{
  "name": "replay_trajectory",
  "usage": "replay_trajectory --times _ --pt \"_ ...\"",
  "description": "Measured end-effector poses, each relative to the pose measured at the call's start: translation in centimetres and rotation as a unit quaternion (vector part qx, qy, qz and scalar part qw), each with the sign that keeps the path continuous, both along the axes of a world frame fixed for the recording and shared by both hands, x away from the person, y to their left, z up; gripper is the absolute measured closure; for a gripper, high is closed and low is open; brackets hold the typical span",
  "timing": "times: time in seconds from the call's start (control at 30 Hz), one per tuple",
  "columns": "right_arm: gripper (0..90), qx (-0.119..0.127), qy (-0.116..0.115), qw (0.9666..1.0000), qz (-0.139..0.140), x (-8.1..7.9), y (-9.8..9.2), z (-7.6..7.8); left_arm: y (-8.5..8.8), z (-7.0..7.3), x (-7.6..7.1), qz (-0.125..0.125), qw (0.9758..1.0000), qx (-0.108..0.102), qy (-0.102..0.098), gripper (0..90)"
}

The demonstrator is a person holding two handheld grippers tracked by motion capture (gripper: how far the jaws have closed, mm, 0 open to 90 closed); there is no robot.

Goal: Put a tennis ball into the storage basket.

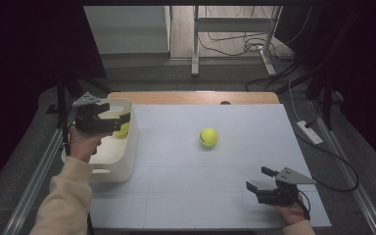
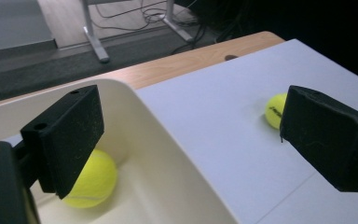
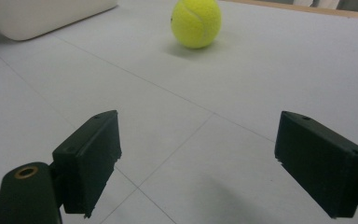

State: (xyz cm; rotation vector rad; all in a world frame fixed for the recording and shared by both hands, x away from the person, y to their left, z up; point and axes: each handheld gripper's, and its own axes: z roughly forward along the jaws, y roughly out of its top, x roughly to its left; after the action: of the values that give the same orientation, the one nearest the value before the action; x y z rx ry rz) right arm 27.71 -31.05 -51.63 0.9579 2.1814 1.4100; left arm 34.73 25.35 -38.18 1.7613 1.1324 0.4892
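Ball (image 1: 208, 137) on mat, frame centre, apart from everything. Second ball (image 1: 122, 129) already in bin (image 1: 127, 161), left of frame. We see right gripper (image 1: 259, 180) lower right, jaws wide, empty, aimed up-left at loose ball. Left gripper (image 1: 120, 121) over bin, jaws wide, empty. We judge right nearer.

White table surface (image 1: 235, 196), wooden table edge (image 1: 191, 97), floor cables (image 1: 235, 44), metal stand legs (image 1: 195, 49), power strip (image 1: 309, 132)
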Motion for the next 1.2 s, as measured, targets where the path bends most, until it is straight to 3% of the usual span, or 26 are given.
replay_trajectory --times 0.6,0.67,1.2 --pt "14.3 0.004 -0.004 1.0000 0.006 0.1 0.5 0.1 -3.4 0.7 -1.7 -0.049 0.9984 -0.002 -0.028 7.1" --pt "14.3 0.004 -0.003 1.0000 0.006 0.1 0.5 0.1 -3.7 0.7 -1.7 -0.054 0.9981 -0.008 -0.027 7.0" --pt "14.3 0.003 -0.004 0.9999 0.010 -0.1 0.5 0.2 -5.6 0.4 -1.6 -0.075 0.9969 0.004 -0.024 7.2"
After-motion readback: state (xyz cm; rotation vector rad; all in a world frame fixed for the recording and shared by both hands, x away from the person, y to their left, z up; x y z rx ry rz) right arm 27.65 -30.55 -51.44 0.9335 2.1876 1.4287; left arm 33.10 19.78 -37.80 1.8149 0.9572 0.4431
